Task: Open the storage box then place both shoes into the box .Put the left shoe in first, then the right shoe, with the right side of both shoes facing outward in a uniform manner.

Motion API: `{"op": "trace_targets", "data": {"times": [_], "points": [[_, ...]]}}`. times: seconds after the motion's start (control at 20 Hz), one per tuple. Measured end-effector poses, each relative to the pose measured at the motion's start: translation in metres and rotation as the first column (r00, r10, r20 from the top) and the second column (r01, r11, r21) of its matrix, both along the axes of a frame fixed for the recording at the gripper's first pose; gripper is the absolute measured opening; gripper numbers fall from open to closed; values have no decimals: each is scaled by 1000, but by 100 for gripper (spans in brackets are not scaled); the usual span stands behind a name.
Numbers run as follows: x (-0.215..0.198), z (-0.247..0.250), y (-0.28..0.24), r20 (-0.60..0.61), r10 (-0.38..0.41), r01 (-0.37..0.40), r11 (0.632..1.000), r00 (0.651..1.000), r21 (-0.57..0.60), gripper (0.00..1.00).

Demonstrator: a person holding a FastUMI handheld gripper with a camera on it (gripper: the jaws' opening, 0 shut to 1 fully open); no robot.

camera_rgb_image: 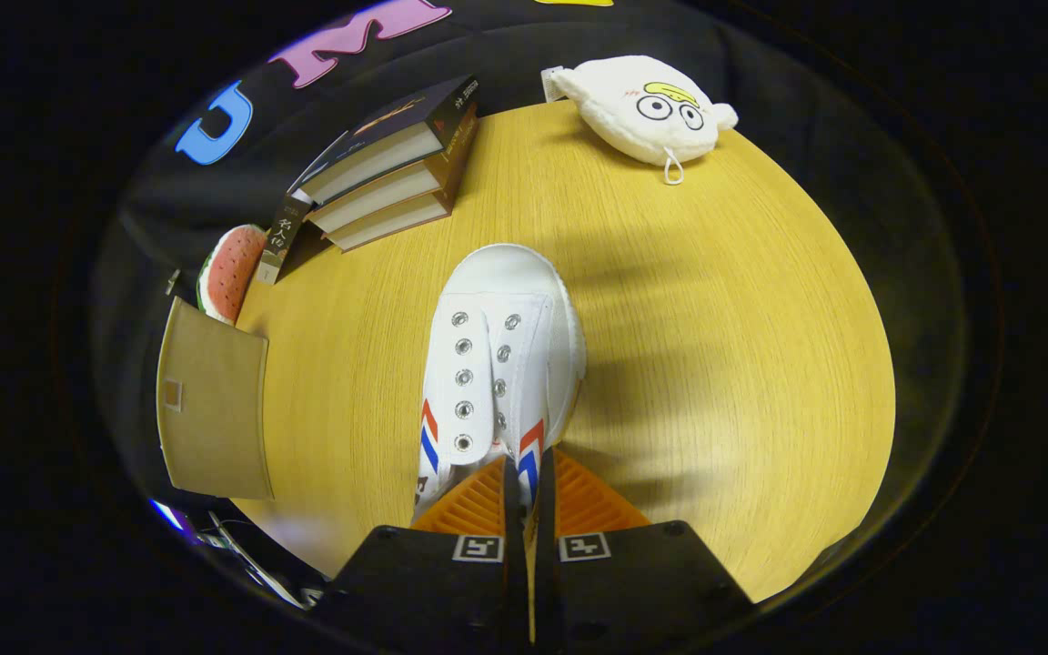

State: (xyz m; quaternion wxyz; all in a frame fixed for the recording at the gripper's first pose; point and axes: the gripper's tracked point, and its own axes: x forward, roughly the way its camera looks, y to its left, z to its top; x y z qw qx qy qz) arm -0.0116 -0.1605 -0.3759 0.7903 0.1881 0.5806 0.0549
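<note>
Holding: your gripper [529, 482] has its jaws pinched nearly together on the side wall of the white shoe [498, 364] beside the tongue.
Shoe axis: it runs straight ahead of your fingers, toe pointing away toward the books [387, 164], eyelets facing up.
Gripper pose: you look down steeply onto the counter [715, 364].
Room: bare wood lies right of the shoe; the tan box [210, 409] sits left at the counter's edge, a plush toy [642, 105] at the far edge.
</note>
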Motion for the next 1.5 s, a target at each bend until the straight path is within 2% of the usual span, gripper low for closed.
{"op": "trace_targets", "data": {"times": [0.2, 0.7, 0.8, 1.0, 1.1, 1.2, 1.25, 1.35, 1.45, 1.5], "points": [[2, 16, -1, 24, -95, 93, 994, 995, 65, 5], [2, 73, 14, 73, -231, 214, 959, 970, 185, 5], [13, 99, 27, 100, -273, 238, 932, 957, 273, 5], [9, 84, 13, 114, -212, 197, 972, 971, 128, 5], [-5, 68, -5, 141, -133, 139, 990, 981, -33, 5], [-18, 65, 6, 127, -55, 62, 997, 990, -55, 5], [-21, 55, 13, 113, -27, 33, 998, 993, -48, 8], [-19, 39, 9, 103, 21, -9, 993, 994, -116, 36], [-31, 22, 13, 32, 88, -82, 984, 996, -161, 63], [-36, 16, 14, 11, 120, -116, 977, 993, -177, 62]]}}
